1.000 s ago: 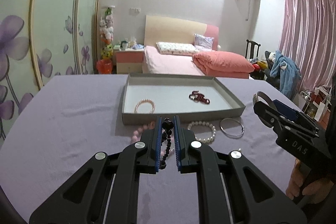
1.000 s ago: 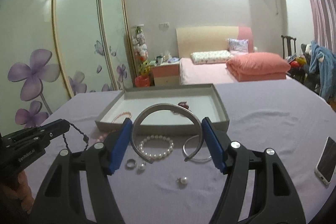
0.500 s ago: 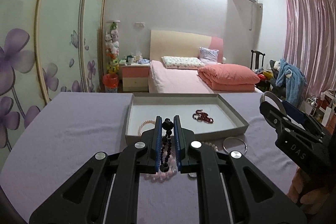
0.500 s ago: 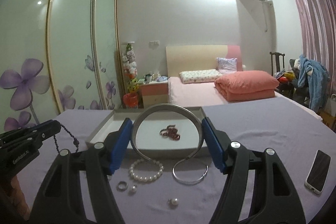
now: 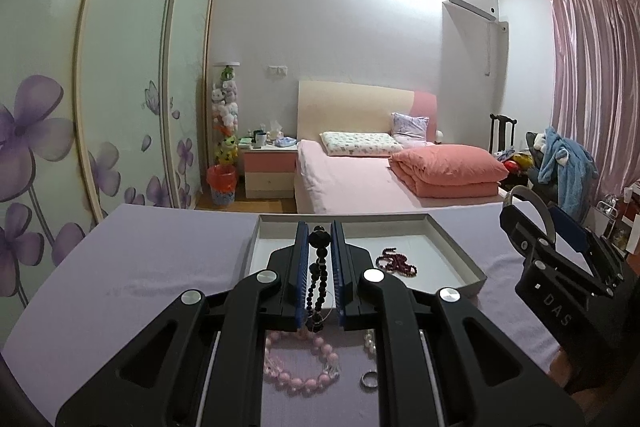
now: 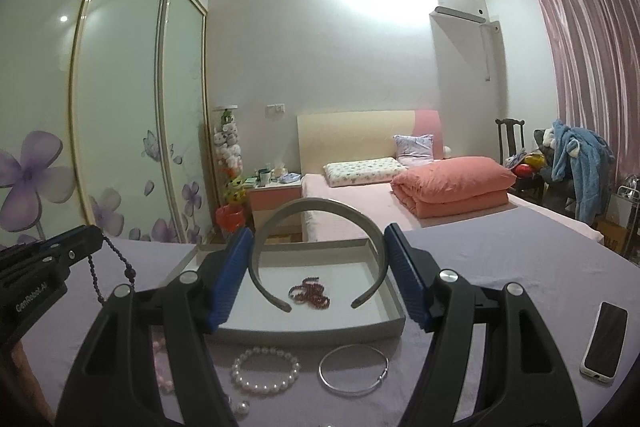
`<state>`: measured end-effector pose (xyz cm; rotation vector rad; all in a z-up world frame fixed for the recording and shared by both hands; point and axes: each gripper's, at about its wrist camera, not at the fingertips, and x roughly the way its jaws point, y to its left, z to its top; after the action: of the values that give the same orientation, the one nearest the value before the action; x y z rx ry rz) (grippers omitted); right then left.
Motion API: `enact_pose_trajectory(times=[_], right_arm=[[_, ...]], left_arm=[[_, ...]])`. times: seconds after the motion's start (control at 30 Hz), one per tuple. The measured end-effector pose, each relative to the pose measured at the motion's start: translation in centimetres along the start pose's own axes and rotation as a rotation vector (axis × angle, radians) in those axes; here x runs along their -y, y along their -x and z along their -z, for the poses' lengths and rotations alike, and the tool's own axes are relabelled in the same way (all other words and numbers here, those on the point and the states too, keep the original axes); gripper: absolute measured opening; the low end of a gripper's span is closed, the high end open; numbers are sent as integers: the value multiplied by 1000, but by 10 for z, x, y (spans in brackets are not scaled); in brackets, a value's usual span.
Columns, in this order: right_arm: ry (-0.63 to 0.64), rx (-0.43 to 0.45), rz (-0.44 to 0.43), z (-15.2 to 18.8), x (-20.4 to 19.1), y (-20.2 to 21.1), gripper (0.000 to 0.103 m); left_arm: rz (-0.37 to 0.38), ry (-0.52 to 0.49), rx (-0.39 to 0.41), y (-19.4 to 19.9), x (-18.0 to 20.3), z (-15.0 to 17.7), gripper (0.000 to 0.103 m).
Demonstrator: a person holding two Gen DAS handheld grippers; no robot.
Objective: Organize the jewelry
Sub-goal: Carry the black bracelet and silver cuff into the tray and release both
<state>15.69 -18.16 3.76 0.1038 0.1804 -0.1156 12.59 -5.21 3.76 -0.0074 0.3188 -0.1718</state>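
My left gripper (image 5: 320, 239) is shut on a black bead bracelet (image 5: 318, 275), held above the near edge of the grey tray (image 5: 460, 247); the beads hang down in the right wrist view (image 6: 116, 267). My right gripper (image 6: 318, 251) is shut on a grey open bangle (image 6: 316, 219), held above the tray (image 6: 384, 327). A dark red bracelet (image 6: 310, 293) lies in the tray. On the purple cloth in front lie a pink bead bracelet (image 5: 296, 363), a white pearl bracelet (image 6: 266, 369), a silver bangle (image 6: 354, 369) and a ring (image 5: 369, 380).
A phone (image 6: 604, 341) lies on the cloth at the right. Loose pearls (image 6: 242, 407) lie near the front edge. A bed (image 5: 360, 183) and a nightstand (image 5: 268, 171) stand beyond the table; a wardrobe (image 5: 100, 87) runs along the left.
Both grippers have risen and tilted up with their pieces; the tray and loose jewelry now sit lower in both views. The black beads hang higher over the tray's edge.
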Motion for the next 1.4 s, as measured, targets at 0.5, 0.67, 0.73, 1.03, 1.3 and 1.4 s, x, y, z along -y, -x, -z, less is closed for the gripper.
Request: enact_pose_trajectory(times=[0.5,0.67,0.73,1.03,1.3,1.4], right_arm=[[0,-12,12,-1,-3,-28,66],[-4,-46,6,-6,0,-50,66],[-11,-70,3,-6,2,-62,66],[-21,-245,-20,-1,2,-126,66],[-15,-435,-43,22,-4,-183,66],[-11,-490,-48,31,-8,-199,66]], left_arm=[[-6,3,-22,-24,0,-3,12],[0,6,-35,-37,-2,-6,12],[3,8,-42,-44,-3,-8,12],[16,16,-116,-86,-6,-3,12],[25,25,-202,-126,-12,2,12],[23,34,-233,-136,-13,5,12]])
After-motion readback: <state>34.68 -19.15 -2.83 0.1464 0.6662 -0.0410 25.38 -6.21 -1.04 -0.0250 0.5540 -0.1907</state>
